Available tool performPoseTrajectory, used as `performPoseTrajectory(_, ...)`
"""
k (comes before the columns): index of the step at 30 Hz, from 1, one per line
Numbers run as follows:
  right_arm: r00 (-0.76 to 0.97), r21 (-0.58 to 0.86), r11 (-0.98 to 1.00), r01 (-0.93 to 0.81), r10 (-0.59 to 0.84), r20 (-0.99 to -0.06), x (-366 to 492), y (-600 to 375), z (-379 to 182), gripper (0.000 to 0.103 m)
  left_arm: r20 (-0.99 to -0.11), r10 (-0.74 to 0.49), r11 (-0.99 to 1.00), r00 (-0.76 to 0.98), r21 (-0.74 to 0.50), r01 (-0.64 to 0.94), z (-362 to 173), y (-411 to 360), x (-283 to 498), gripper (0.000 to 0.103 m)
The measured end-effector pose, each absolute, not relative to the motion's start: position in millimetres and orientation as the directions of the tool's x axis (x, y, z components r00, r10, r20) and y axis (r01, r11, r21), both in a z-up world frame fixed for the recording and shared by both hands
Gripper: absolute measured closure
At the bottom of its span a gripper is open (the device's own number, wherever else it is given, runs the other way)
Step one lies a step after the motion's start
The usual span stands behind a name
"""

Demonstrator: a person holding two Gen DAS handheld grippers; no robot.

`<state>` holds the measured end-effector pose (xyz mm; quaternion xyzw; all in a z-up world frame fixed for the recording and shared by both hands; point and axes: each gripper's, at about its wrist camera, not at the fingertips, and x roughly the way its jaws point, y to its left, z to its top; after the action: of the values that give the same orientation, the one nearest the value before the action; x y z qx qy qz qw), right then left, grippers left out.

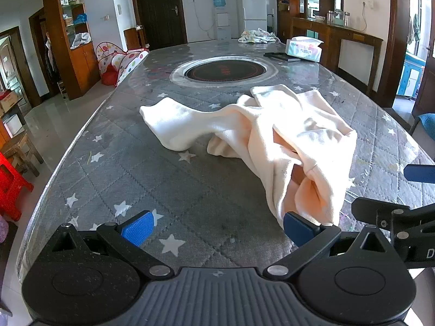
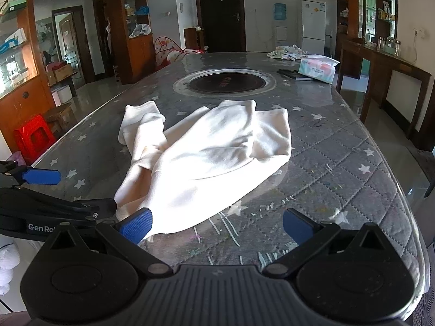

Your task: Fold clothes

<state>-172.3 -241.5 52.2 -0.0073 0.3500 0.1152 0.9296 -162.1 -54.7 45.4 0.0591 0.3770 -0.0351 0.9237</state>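
Note:
A cream garment (image 1: 285, 146) lies crumpled on the grey star-patterned table (image 1: 136, 184), one sleeve stretched out to the left. In the right wrist view the garment (image 2: 212, 157) spreads across the table's (image 2: 339, 168) middle. My left gripper (image 1: 217, 229) is open and empty just above the table, its right pad beside the garment's near hem. My right gripper (image 2: 216, 226) is open and empty, its left pad at the garment's near edge. The right gripper also shows at the right edge of the left wrist view (image 1: 399, 190), and the left gripper shows at the left of the right wrist view (image 2: 59, 190).
A round dark hob (image 1: 225, 71) is set into the table beyond the garment. A tissue pack (image 1: 304, 49), a dark flat object (image 1: 280, 55) and a small pile of cloth (image 1: 257, 35) sit at the far end. A red stool (image 1: 11, 187) stands left of the table.

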Motion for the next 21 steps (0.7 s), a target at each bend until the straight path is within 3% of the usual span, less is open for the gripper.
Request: performPoseTrajectory(21, 0.725, 0.073, 0.973, -0.217, 0.211, -0.656, -167.8, -242.0, 50.1, 0.0, -0.709, -0.012, 0.988, 0.705, 0.099, 0.117, 43.4, -57.9, -159.6, 0.0)
